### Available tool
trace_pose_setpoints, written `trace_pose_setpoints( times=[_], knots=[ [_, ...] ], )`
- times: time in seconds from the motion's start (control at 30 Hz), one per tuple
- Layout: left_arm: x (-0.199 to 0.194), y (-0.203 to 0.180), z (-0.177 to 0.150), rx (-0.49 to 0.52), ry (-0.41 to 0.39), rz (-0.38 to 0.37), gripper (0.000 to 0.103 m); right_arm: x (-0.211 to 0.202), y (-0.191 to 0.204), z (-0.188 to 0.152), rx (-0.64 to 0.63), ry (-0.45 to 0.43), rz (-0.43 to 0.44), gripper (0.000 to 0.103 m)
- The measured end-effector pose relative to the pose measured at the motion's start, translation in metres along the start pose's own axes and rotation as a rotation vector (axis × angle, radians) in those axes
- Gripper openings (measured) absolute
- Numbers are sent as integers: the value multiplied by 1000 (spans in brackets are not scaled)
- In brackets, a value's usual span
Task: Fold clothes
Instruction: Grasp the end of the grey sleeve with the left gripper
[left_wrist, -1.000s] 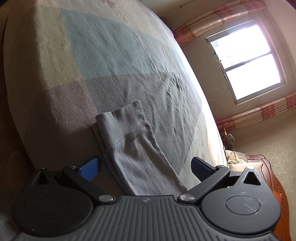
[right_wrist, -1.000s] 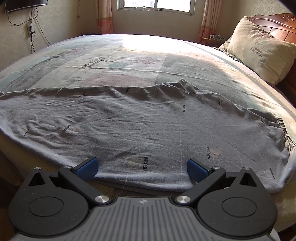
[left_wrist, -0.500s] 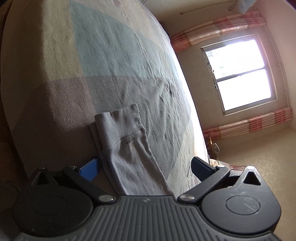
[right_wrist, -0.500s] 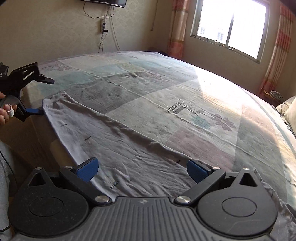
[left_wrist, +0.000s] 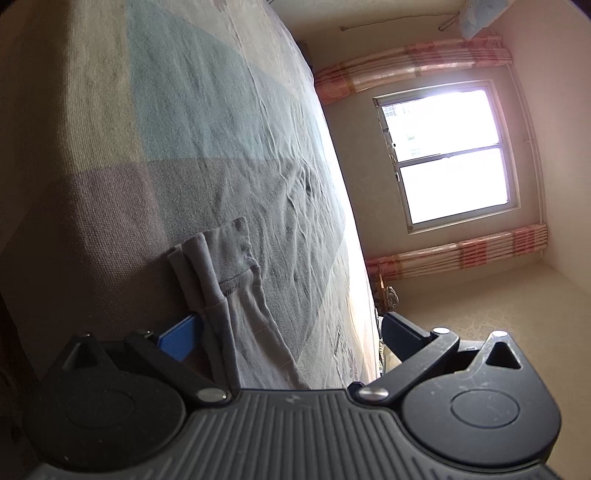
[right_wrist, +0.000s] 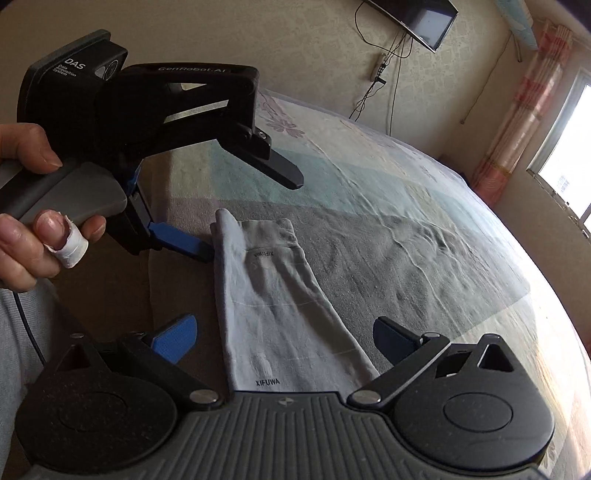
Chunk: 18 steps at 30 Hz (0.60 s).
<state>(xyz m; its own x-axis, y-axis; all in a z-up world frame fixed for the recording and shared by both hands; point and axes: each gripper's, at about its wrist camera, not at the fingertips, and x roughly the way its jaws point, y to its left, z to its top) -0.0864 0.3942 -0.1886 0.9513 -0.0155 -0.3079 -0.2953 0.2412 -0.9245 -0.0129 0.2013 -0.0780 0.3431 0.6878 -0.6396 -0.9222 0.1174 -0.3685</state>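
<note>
Nearest, the right hand-held gripper (right_wrist: 282, 338) stands with its fingers spread wide and nothing between them, the grey garment (right_wrist: 275, 306) running up between the blue pads. A second ago this camera looked across the whole spread cloth toward the pillow; it has since swung left to the narrow sleeve end at the near-left edge of the bed (right_wrist: 388, 206). Beyond, the left hand-held gripper (right_wrist: 251, 218), held in a hand (right_wrist: 33, 221), is also open, its lower pad touching or just beside the cuff's left edge. Both now converge on the sleeve, likely to fold it inward.
</note>
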Motion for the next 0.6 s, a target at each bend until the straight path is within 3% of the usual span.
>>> trace_pose_setpoints(
  times=[0.27, 0.4, 0.6],
  knots=[
    [-1, 1, 0, 25, 28, -31, 102, 46, 24, 14, -105, 55, -88, 103],
    [-4, 0, -4, 40, 63, -14, 102, 44, 29, 10, -144, 23, -204, 103],
    [13, 1, -5, 33, 102, 13, 102, 33, 20, 11, -121, -9, -232, 103]
  ],
)
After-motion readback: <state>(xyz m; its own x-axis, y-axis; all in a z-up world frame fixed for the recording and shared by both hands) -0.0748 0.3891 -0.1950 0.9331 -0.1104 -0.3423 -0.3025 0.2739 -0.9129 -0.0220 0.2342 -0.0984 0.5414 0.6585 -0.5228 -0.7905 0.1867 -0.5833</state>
